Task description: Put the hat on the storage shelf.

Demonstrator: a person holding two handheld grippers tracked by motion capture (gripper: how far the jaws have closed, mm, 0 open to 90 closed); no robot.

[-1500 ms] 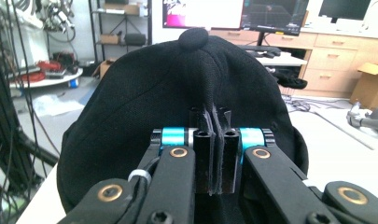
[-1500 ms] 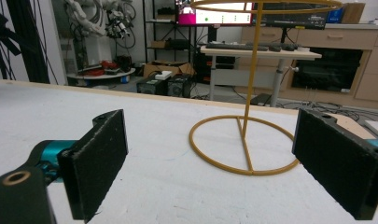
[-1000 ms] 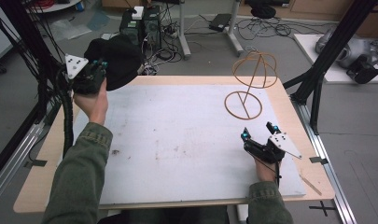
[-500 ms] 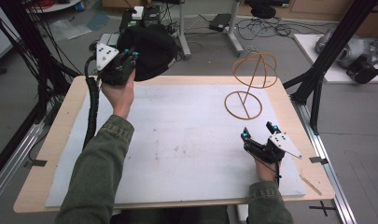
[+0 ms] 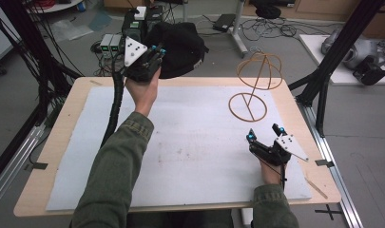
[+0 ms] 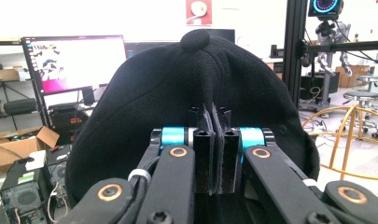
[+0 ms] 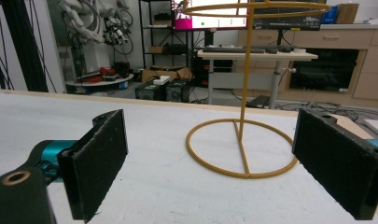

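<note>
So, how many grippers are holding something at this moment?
1. The left gripper is shut on the black cap above the table's far edge; the right gripper rests open, empty.

Wooden table (image 5: 71, 102) — white mat (image 5: 190, 137), wire stand (image 5: 251, 90).

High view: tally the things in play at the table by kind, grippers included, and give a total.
Black fabric caps: 1, the black fabric cap, clamped by the left gripper above the table's far edge.
Yellow wire hat stands: 1, the yellow wire hat stand, upright on the white mat.
Grippers: 2, the second being the right gripper, open.
Total: 4
</note>
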